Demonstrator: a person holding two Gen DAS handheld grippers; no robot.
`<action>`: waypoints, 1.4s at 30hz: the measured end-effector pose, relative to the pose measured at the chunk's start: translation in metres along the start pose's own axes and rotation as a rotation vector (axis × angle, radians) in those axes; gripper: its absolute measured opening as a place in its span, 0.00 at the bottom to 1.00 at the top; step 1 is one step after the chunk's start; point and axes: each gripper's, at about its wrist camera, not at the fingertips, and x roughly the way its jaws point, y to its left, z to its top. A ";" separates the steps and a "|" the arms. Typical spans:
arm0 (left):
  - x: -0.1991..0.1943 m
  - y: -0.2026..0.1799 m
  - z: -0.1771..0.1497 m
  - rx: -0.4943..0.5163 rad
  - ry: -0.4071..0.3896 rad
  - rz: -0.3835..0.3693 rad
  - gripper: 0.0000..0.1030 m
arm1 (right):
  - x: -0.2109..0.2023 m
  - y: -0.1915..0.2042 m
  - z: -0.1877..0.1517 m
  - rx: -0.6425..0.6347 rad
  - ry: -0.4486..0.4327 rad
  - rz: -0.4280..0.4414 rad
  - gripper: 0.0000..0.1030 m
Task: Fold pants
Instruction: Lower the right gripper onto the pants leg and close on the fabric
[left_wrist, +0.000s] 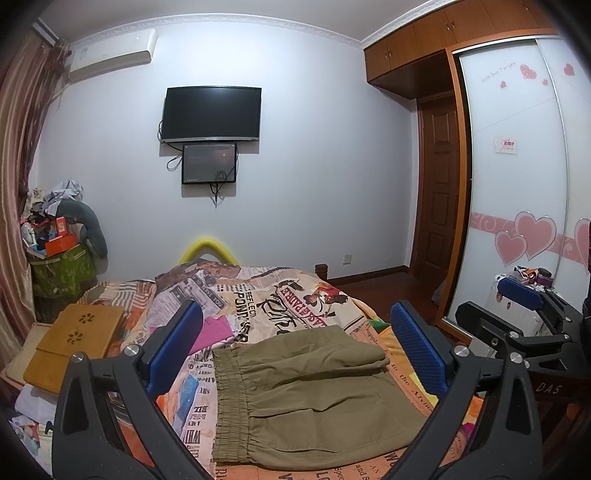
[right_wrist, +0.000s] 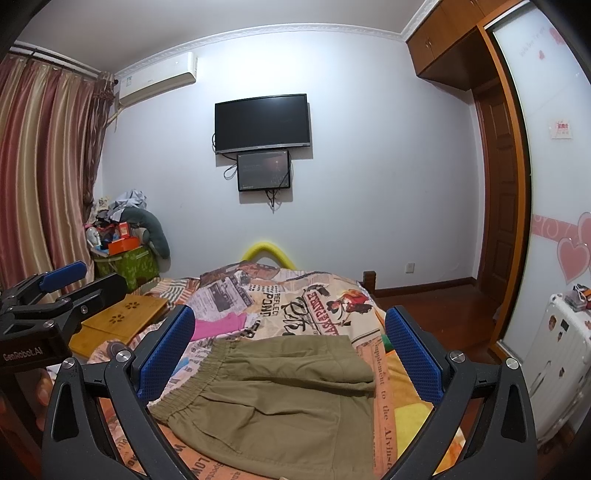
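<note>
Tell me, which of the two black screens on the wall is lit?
The small black screen hanging below shows a faint reddish picture; the large black television above it is fully dark.

The near edge of the folded pants (left_wrist: 314, 398) is hidden behind gripper arms. The wall screen's (right_wrist: 263, 170) picture is too dim to read.

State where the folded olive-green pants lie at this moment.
In both wrist views the folded olive-green pants lie on the newspaper-print bedspread at its near end, framed between the open claw fingers, with a pink cloth beyond them to the left.
</note>
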 end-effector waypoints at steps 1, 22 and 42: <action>0.002 0.000 0.000 -0.001 0.002 0.000 1.00 | 0.001 0.000 -0.001 -0.001 0.003 -0.002 0.99; 0.131 0.029 -0.039 -0.065 0.259 0.019 1.00 | 0.067 -0.066 -0.043 0.066 0.209 -0.164 0.99; 0.266 0.088 -0.114 0.011 0.586 0.084 1.00 | 0.187 -0.147 -0.123 0.142 0.570 -0.133 0.97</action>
